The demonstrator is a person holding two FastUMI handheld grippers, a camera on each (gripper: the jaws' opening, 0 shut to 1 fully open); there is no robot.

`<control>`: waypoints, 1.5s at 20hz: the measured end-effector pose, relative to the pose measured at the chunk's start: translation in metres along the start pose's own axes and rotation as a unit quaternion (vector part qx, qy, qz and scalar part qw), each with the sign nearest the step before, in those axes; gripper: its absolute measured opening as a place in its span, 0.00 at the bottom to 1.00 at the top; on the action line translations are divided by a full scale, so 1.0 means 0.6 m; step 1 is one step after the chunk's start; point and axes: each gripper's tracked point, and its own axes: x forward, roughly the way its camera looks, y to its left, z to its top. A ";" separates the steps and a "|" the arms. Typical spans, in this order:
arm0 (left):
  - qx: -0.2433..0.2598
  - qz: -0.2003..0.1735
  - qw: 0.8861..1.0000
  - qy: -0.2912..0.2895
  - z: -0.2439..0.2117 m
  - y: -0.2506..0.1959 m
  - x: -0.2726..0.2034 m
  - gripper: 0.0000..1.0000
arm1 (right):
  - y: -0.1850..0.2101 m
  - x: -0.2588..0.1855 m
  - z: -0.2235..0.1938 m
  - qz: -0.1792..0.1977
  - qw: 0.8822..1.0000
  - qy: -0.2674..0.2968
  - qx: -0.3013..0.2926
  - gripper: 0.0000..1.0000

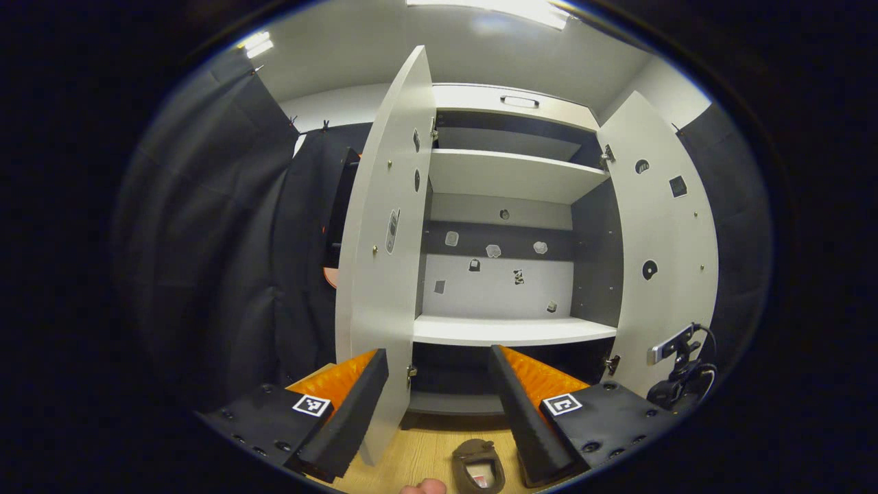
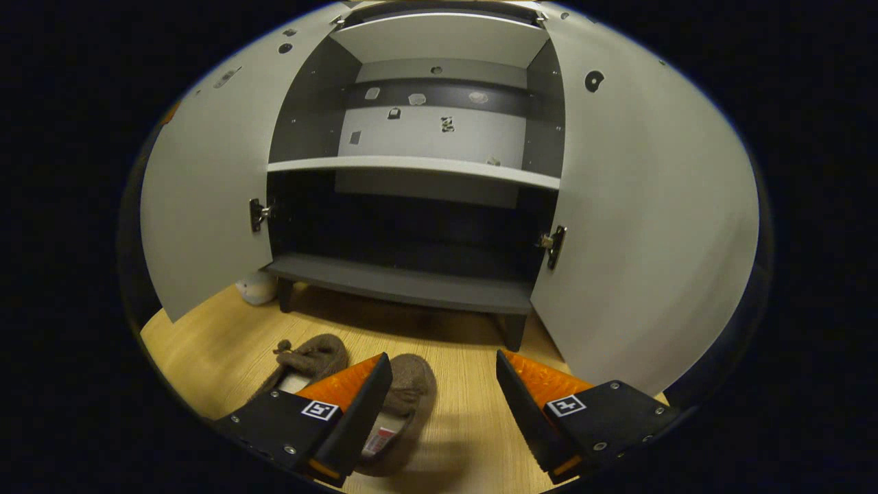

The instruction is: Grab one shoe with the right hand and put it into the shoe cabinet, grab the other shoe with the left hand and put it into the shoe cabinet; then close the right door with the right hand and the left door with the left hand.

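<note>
At six o'clock of the right gripper view, hovering right gripper (image 2: 442,405) spread wide over brown fuzzy slipper (image 2: 405,398), readying a grab. Idling left gripper (image 1: 439,405), likewise apart, facing open white wooden shoe cabinet (image 1: 511,331) at twelve o'clock.

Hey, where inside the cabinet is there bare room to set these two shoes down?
The bottom shelf lies bare between both open doors, and so does the middle shelf above it. The upper shelf looks bare too. The crowded spot is the floor in front, where both shoes lie by the right tool.
</note>
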 end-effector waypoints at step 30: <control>0.001 -0.004 1.000 0.010 -0.012 -0.014 0.000 0.96 | 0.023 0.137 -0.158 0.049 0.992 0.114 0.019 0.04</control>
